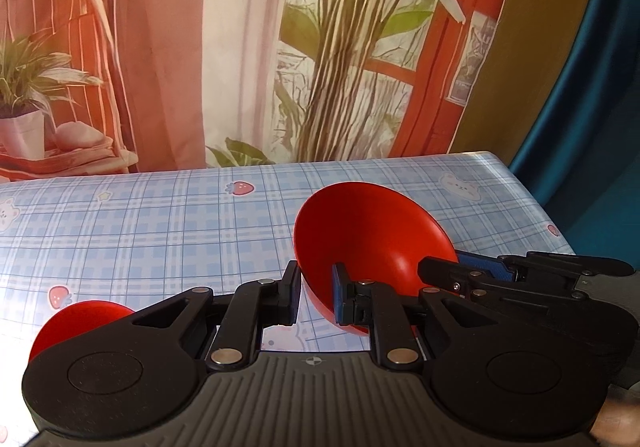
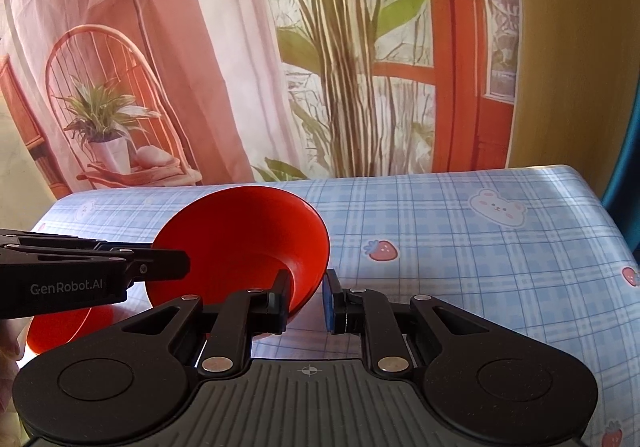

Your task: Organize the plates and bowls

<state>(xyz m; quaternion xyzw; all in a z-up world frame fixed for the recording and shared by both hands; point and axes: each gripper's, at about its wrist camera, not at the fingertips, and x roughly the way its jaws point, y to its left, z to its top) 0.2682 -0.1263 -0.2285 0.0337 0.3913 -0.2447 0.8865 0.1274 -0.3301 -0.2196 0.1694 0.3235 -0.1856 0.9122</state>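
A red bowl (image 1: pixel 372 247) is tilted on its side above the table, held from both sides. In the left wrist view my left gripper (image 1: pixel 316 299) straddles the bowl's lower rim, one finger inside, one outside, a gap showing. My right gripper (image 1: pixel 472 275) comes in from the right onto the bowl's far rim. In the right wrist view the same bowl (image 2: pixel 244 239) has its rim between my right gripper's (image 2: pixel 306 301) fingers, and the left gripper (image 2: pixel 160 265) enters from the left. A second red bowl (image 1: pixel 76 323) sits low left on the table, also in the right wrist view (image 2: pixel 68 327).
The table (image 2: pixel 460 239) has a blue plaid cloth with strawberries and bears. A printed curtain backdrop (image 1: pixel 240 47) hangs right behind its far edge. The table's right edge drops off beside a blue drape (image 1: pixel 592 127).
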